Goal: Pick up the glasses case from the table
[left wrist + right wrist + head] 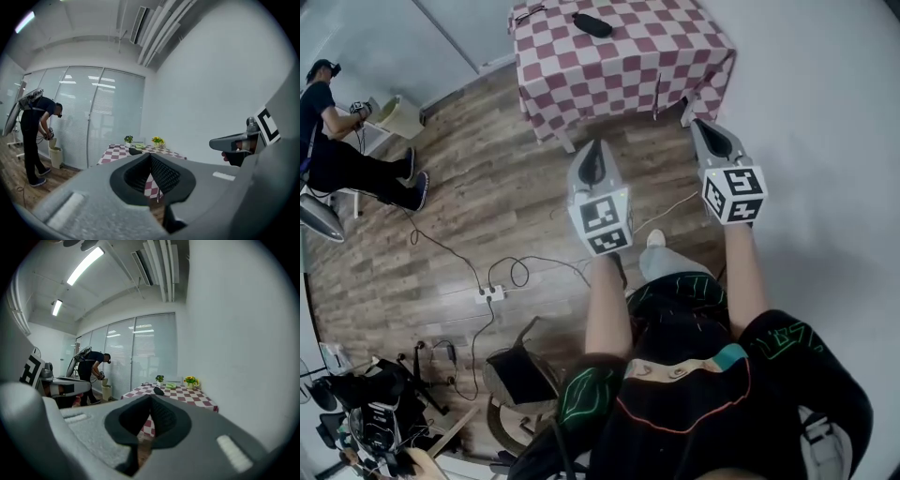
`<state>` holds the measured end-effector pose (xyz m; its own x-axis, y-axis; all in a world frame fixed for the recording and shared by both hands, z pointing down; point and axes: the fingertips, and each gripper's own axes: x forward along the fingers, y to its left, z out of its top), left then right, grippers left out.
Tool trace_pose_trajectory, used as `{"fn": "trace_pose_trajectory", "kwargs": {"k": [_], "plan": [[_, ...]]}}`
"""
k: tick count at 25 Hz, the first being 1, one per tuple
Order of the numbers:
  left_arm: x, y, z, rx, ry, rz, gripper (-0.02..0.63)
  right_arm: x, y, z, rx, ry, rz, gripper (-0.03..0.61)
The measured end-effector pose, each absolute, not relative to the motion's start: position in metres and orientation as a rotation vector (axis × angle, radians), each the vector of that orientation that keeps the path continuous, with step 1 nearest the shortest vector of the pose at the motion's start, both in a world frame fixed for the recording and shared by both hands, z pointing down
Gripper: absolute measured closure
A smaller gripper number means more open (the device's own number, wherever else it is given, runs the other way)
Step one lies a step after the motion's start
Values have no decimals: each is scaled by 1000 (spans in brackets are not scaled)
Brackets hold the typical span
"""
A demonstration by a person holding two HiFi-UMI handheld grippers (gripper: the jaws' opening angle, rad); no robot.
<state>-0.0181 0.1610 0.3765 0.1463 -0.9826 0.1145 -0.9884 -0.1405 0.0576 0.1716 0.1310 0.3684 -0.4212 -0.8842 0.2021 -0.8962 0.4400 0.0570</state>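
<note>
A black glasses case lies on a table under a red-and-white checked cloth, far ahead of me. In the left gripper view the case is small, just above the jaws; in the right gripper view the case sits on the cloth's near part. My left gripper and right gripper hover side by side over the floor, short of the table, pointing toward it. Both are shut with nothing between the jaws. The left gripper and right gripper show their tips meeting.
A person bends over a bin at the left, by glass partitions. Cables and a power strip lie on the wood floor, with a stool nearer me. A white wall runs along the right. Small potted flowers stand at the table's far end.
</note>
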Motion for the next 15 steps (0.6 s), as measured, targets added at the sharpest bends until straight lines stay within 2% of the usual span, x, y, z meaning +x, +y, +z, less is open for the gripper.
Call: {"fn": "trace_pose_trajectory", "kwargs": {"k": [6,15], "plan": [[-3,90,372,2234,-1958,13,604,198,54,353,1577,-2513,86,574],[15,7,344,2284,-2091,127,604,207,-43,335,1538,-2627,74,574]]}}
